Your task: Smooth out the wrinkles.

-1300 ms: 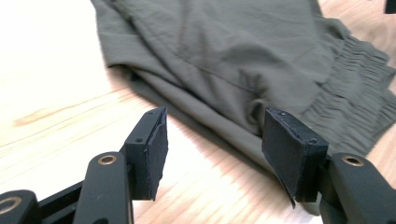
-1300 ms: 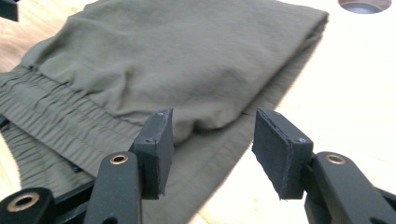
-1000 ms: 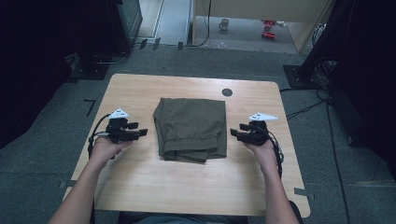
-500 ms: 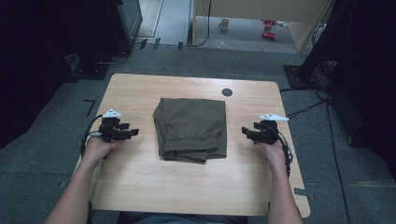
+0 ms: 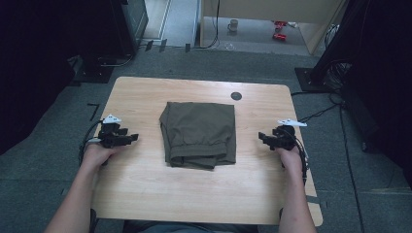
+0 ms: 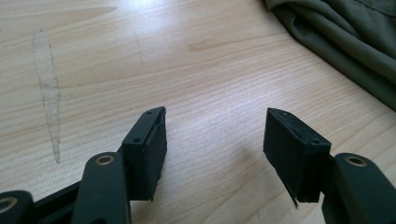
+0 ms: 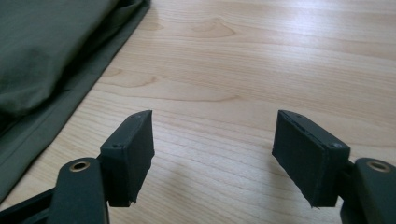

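Both hands pulled outward: L gripper [image 5: 130, 139] mid-left, R gripper [image 5: 263, 138] mid-right, jaws wide, empty, R's just been opening. Folded olive garment [image 5: 200, 133] at frame centre, untouched. Fold looks finished.

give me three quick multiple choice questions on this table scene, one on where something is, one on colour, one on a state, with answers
1. Where does the folded garment lie on the table?
A. near the middle, between the two grippers
B. at the near left corner
C. hanging over the far edge

2. What colour is the garment?
A. bright red
B. dark olive green
C. white

3. How do the jaws of the left gripper and the right gripper stand?
A. both clamped on the cloth
B. both open with nothing between them
C. left one open, right one shut on the cloth

Answers:
1. A, since the high view shows it mid-table with a gripper on either side.
2. B, as the cloth is olive in all views.
3. B, since each gripper view shows bare wood between spread jaws; the right gripper's have just been opening.
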The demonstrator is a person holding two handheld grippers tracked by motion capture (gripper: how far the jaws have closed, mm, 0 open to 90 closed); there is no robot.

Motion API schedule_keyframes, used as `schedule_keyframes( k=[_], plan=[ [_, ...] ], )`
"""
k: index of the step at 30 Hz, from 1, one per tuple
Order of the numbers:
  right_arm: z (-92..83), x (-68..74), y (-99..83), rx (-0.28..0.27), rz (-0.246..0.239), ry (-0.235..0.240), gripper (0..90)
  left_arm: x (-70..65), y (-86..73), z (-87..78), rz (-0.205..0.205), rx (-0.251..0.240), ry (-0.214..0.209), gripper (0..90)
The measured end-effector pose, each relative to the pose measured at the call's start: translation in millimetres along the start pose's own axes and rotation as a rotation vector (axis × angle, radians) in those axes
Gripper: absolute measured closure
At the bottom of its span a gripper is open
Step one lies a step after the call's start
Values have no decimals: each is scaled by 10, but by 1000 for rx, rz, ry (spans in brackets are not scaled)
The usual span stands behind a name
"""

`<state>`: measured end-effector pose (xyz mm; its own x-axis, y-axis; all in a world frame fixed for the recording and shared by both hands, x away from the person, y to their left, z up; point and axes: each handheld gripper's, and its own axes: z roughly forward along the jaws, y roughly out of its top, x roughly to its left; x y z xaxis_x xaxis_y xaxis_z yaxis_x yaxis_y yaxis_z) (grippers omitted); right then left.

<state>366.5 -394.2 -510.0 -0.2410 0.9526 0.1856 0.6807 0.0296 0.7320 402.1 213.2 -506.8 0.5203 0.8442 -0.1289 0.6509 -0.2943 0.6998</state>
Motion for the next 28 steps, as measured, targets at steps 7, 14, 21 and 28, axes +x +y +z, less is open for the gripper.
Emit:
schedule_keyframes(
  k=[7, 14, 21, 28],
  plan=[
    [59, -64, -48, 37, -74, -87, 247, -15, -45, 31, 113, -20, 56, 361],
    [127, -12, -77, 12, -112, -106, 160, -15, -61, 38, 114, -33, 63, 333],
    [126, -1, -81, 10, -102, -119, 149, -6, -91, 40, 108, -54, 67, 310],
    [118, 12, -101, 20, -43, -181, 70, -7, -97, 42, 97, -57, 80, 282]
  ],
)
